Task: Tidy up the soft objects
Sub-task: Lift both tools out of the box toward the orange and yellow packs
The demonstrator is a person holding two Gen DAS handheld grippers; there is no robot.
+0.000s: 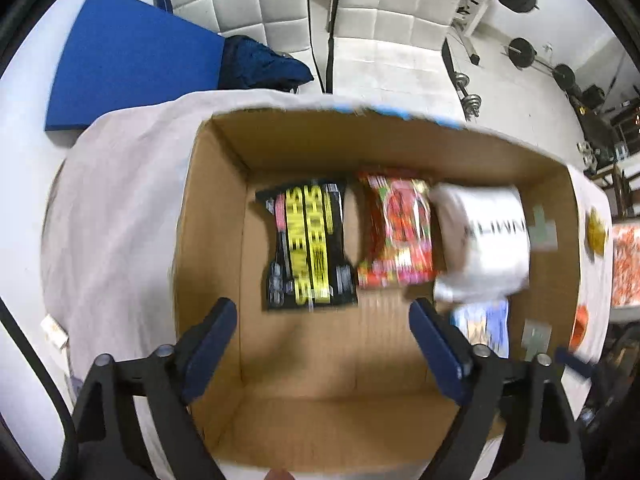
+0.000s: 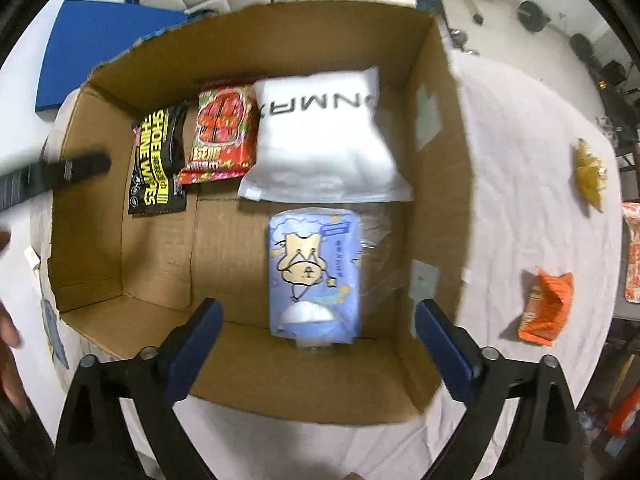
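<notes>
An open cardboard box (image 2: 436,128) stands on a white cloth. Inside lie a black and yellow shoe wipes pack (image 2: 158,160), a red patterned pack (image 2: 224,132), a white bagged item (image 2: 324,140) and a blue tissue pack (image 2: 314,272). The same box (image 1: 208,220) shows in the left wrist view with the black pack (image 1: 310,244), the red pack (image 1: 398,232), the white bag (image 1: 486,240) and the blue pack (image 1: 482,326). My left gripper (image 1: 322,336) is open and empty above the box. My right gripper (image 2: 318,334) is open and empty above the blue pack.
An orange snack bag (image 2: 546,308) and a yellow packet (image 2: 590,174) lie on the cloth (image 2: 520,160) right of the box. An orange-patterned pack (image 2: 632,256) sits at the far right edge. A blue mat (image 1: 128,60) and white chairs (image 1: 384,12) are behind.
</notes>
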